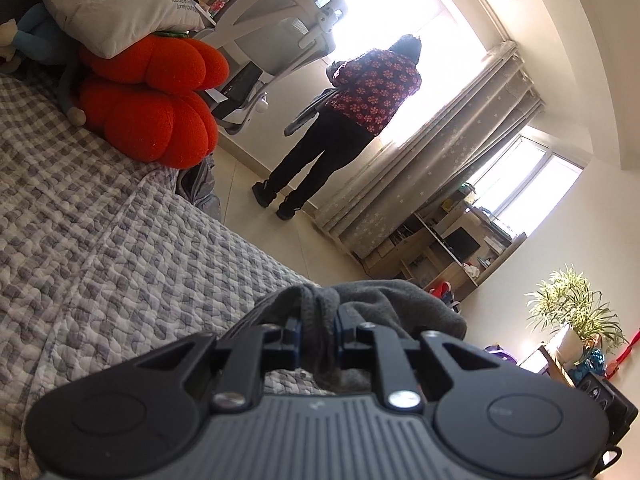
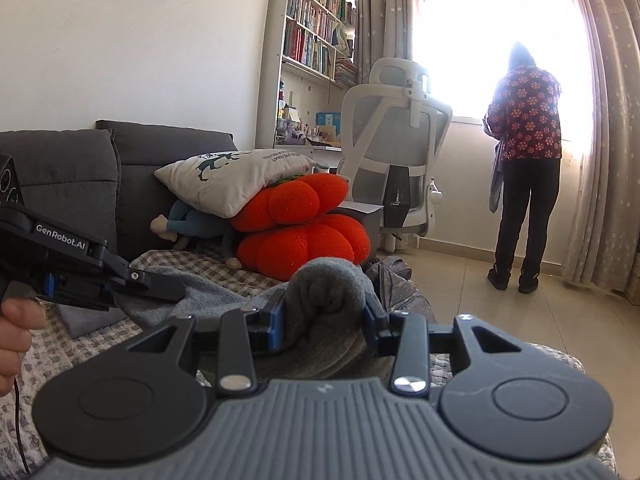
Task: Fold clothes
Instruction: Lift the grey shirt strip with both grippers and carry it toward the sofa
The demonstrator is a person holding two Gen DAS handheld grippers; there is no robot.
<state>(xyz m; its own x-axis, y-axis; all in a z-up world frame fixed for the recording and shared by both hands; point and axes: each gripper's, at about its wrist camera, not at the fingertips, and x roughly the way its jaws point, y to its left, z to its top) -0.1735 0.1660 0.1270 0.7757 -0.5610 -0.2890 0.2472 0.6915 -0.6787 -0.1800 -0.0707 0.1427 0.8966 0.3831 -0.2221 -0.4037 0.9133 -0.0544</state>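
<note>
Left gripper has its jaws nearly together, clamped on a thin bunched fold of the grey fleece garment, which humps up right in front of the camera and hangs down between the fingers. Right gripper has its jaws wider apart, clamped on a thick rolled wad of the same grey fleece garment; the fabric fills the gap and drapes below the jaws. From the right wrist view the garment trails left and down onto the bed, where more of it lies flat under the left gripper, seen from the side at the left edge. A hand grips that gripper's handle at the far left. The bed carries a grey-and-white checked quilt. At its far end sit two stacked orange pumpkin cushions, with a white printed pillow resting on top and a blue plush toy tucked beneath the pillow. Dark grey padded headboard behind. White mesh office chair stands beside the cushions, bookshelf behind it. A person in a red floral jacket and dark trousers stands at the bright window, back to the camera, curtains at either side. Potted plant at lower right of the left wrist view.
</note>
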